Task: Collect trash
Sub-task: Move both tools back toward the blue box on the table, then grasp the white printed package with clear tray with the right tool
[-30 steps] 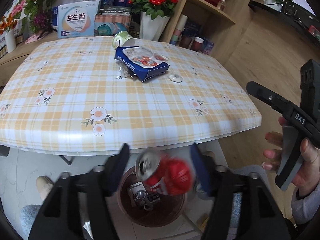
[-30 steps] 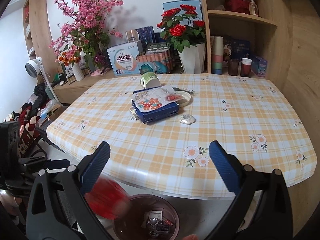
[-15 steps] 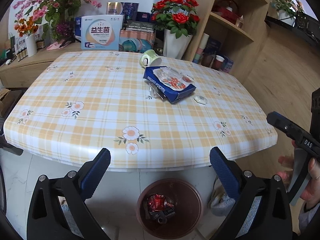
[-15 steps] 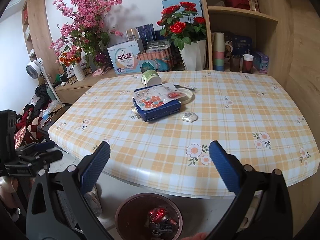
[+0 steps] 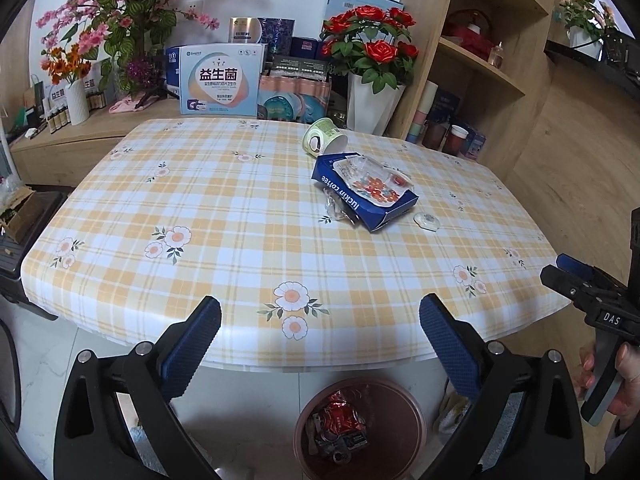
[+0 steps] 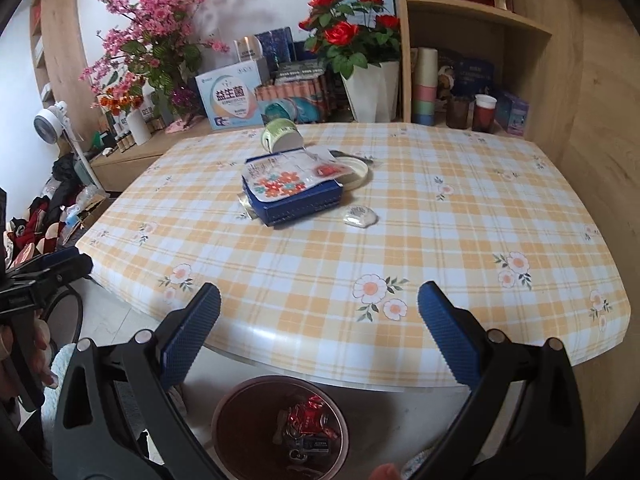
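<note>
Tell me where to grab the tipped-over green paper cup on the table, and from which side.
Grip the green paper cup across its round side wall near the middle, coming down from above. It lies on its side at the far end of the blue box, so its mouth faces sideways. The open right gripper looks wide enough.

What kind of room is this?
Probably a home dining or living area: a table in a flowered plaid cloth, wooden shelves with cups, vases of artificial flowers, and a bin on the floor.
</note>
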A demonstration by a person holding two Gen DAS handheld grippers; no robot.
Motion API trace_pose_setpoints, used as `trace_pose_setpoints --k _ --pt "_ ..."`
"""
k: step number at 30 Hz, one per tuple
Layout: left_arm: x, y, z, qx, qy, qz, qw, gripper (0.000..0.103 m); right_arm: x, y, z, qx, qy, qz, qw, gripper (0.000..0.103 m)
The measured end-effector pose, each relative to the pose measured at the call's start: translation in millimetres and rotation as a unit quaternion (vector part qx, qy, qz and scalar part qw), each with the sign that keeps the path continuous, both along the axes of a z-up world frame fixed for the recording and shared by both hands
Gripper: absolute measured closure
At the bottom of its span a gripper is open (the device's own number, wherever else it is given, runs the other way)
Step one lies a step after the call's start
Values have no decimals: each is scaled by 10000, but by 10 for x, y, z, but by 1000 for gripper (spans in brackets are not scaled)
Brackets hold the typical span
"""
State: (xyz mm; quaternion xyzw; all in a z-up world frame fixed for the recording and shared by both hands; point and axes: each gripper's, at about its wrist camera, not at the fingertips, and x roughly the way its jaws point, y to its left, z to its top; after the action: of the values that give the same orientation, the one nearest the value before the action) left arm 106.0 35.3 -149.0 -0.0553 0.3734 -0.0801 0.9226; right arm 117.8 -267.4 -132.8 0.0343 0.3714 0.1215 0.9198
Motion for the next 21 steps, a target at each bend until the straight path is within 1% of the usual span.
trace_pose_setpoints --k 4,8,10,14,18,21 --pt "43 20 -19 51 -12 14 10000 6 70 -35 -62 8 140 -109 9998 6" --pt "93 41 -34 17 13 8 10000 6 142 -68 -115 88 233 -206 9995 6" --pt "120 63 -37 -52 17 -1 10000 6 178 -61 -134 98 271 -201 9994 6" --pt "192 77 -42 -33 -21 -15 10000 6 277 -38 -160 120 317 -149 9993 6" --pt "313 83 -44 14 -54 -41 10000 6 490 -6 -180 109 338 -103 9993 6" --pt "447 79 -20 71 -128 -90 9999 6 754 40 -183 115 322 -6 9994 6"
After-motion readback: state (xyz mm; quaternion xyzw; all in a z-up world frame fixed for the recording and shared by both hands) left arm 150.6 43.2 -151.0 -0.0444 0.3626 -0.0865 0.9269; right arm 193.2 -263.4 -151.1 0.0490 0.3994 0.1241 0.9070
